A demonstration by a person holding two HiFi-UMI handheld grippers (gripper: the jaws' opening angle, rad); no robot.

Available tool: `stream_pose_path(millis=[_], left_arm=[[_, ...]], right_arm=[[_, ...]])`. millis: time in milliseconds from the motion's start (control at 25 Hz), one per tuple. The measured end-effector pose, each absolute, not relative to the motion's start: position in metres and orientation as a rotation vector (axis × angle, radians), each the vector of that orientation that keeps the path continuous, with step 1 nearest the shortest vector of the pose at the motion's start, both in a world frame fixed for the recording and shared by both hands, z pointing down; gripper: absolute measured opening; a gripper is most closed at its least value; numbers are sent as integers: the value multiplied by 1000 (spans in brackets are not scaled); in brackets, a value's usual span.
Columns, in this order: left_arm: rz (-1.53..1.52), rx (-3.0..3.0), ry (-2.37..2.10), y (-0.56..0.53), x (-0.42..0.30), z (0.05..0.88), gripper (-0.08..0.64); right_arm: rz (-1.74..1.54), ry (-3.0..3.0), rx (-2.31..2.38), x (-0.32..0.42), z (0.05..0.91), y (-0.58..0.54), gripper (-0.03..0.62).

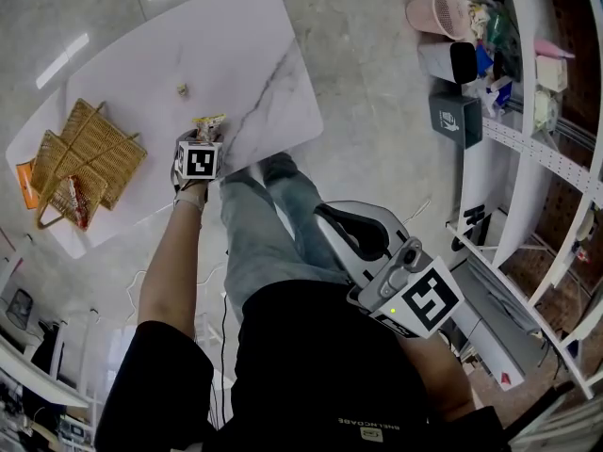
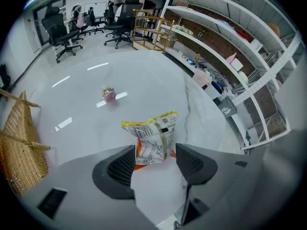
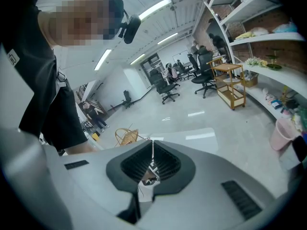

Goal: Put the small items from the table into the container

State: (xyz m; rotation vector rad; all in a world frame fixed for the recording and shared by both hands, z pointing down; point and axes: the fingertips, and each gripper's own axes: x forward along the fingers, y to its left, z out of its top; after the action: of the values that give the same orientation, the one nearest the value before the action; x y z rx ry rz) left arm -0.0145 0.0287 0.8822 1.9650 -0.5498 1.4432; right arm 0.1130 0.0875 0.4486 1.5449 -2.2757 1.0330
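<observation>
Close by the body, right gripper [image 3: 152,163], fingers pressed together with nothing between. Farther out, over the table's [image 2: 158,75] near edge, left gripper [image 2: 154,157], fingers clamped on the lower end of an upright, yellow-topped snack packet [image 2: 152,128]. Beyond, on the table, a small pink wrapped item [image 2: 109,95]; off left, a wicker basket [image 2: 21,150].

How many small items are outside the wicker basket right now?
2. A snack packet between the fingers of the left gripper; a small wrapped item on the table beyond it. An orange shape beside the basket may be another.
</observation>
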Motion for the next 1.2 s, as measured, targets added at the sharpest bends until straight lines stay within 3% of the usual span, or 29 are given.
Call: stream_pose_path(millis=[640,1200], left_arm=[[1420,2022,-577,17,-22,864,210],[1377,2113,-649,6,-41,795,199]], right_arm=[[1027,-2302,1526,101,442,85,12],[951,-2412,1430,77,409,77,12]])
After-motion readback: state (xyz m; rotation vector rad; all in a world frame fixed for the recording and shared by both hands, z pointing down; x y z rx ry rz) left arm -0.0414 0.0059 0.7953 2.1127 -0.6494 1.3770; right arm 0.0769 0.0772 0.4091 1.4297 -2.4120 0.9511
